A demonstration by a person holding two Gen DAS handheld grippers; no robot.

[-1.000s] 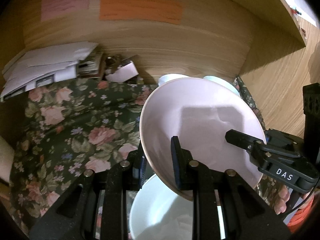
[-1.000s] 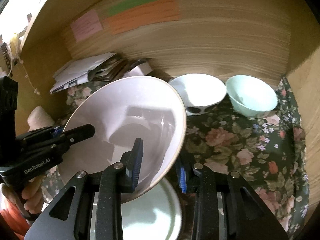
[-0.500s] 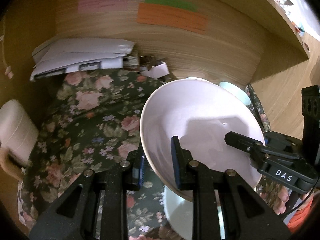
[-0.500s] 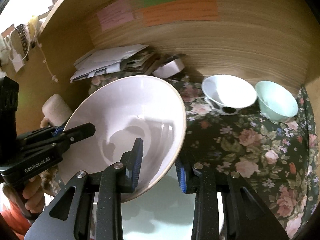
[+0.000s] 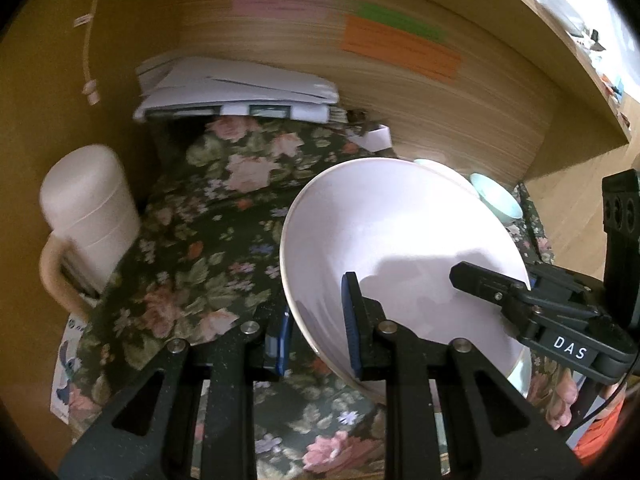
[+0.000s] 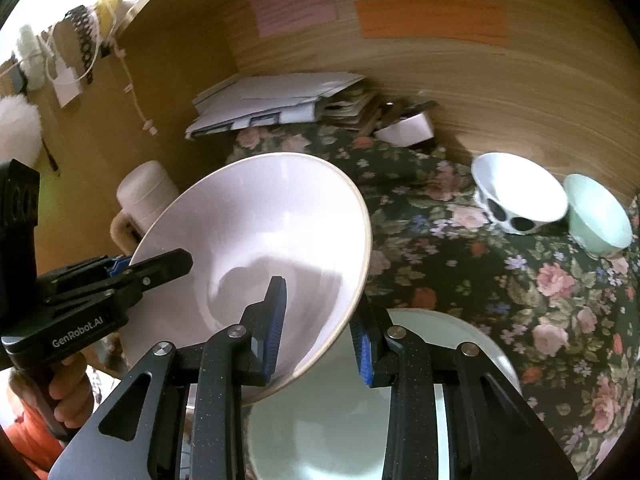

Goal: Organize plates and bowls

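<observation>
Step in hand: carrying the large pale pink bowl (image 6: 256, 248) across the desk, gripped from both sides. Left gripper (image 5: 316, 334) clamped narrow on the bowl's rim at about 7 o'clock of the bowl in the left wrist view, one pad inside, one outside. Right gripper (image 6: 320, 328) likewise pinched on the opposite rim, at about 5 o'clock of the bowl in the right wrist view. Bowl tilted, clear of the floral cloth (image 6: 500, 272).

Below the bowl, at 6 o'clock in the right wrist view: white plate (image 6: 472, 344) lying flat on the cloth. At 3 o'clock: white bowl with dark spots (image 6: 520, 196), and just beside it a mint-green bowl (image 6: 596, 212). At 9 o'clock: cream mug (image 5: 88, 216). Paper stack (image 5: 236, 88) at 12 o'clock against the back panel.

Judgement: transport phase, destination not evident. Next move calls for levelling the bowl, lowering over a bare patch of cloth or a matching stack, then opening both grips together so neither side drops first.
</observation>
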